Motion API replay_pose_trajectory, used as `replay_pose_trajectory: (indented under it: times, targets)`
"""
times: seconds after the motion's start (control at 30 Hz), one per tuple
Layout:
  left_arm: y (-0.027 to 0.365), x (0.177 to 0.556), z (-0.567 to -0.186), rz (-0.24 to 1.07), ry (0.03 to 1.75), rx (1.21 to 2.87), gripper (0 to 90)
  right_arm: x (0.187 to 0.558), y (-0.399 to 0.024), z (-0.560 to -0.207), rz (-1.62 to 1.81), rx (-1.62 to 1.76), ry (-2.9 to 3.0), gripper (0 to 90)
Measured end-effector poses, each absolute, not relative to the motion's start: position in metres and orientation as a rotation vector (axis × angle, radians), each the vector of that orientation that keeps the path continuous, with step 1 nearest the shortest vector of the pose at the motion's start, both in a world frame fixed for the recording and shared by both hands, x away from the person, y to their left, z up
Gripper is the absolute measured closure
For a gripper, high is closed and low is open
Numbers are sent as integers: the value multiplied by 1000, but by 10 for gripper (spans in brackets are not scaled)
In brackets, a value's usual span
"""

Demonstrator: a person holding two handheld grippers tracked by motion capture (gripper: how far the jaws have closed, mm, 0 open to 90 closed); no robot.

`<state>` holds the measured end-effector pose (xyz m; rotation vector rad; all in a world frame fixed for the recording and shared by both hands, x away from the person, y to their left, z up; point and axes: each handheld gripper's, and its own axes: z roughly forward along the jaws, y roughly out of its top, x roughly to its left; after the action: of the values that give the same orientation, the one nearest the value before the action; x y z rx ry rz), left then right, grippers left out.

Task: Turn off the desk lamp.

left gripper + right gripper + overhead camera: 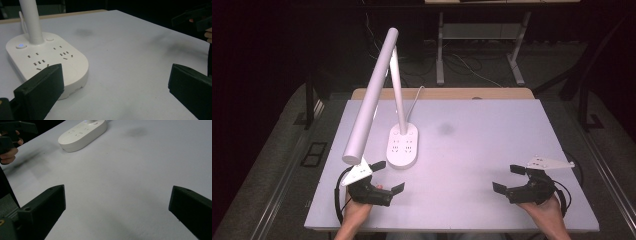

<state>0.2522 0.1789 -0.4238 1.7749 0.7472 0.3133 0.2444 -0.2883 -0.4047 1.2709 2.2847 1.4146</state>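
A white desk lamp stands on the table, its oval base (402, 145) carrying several sockets and its long tube head (371, 95) leaning toward the near left. In the left gripper view the base (47, 62) lies just beyond the left jaw, with a small blue light lit on it. My left gripper (387, 176) is open near the front left, just in front of the base, holding nothing. My right gripper (508, 178) is open at the front right over bare table. The lamp base (82, 133) lies far off in the right gripper view.
The white table top (472, 150) has a faint dark smudge (445, 129) near its middle. The lamp's cord (414, 100) runs off the far edge. Desk legs and cables stand on the dark floor behind the table.
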Motion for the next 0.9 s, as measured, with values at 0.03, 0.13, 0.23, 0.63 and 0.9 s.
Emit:
replay_pose_trajectory:
  times: [0.03, 0.13, 0.23, 0.63, 0.9]
  targets:
    - [179, 252, -424, 318, 746, 1773, 0, 245, -290, -405, 1413, 1265, 2283, 8]
    - [178, 251, -423, 322, 746, 1780, 0, 245, -290, -405, 1416, 1276, 2280, 8]
    - [178, 251, -424, 322, 745, 1787, 0, 245, -292, -406, 1414, 1273, 2283, 8]
    - [178, 249, -423, 318, 741, 1781, 0, 248, -291, -406, 1402, 1287, 2298, 8]
    - [178, 248, -424, 315, 746, 1779, 0, 248, -290, -405, 1394, 1293, 2307, 8]
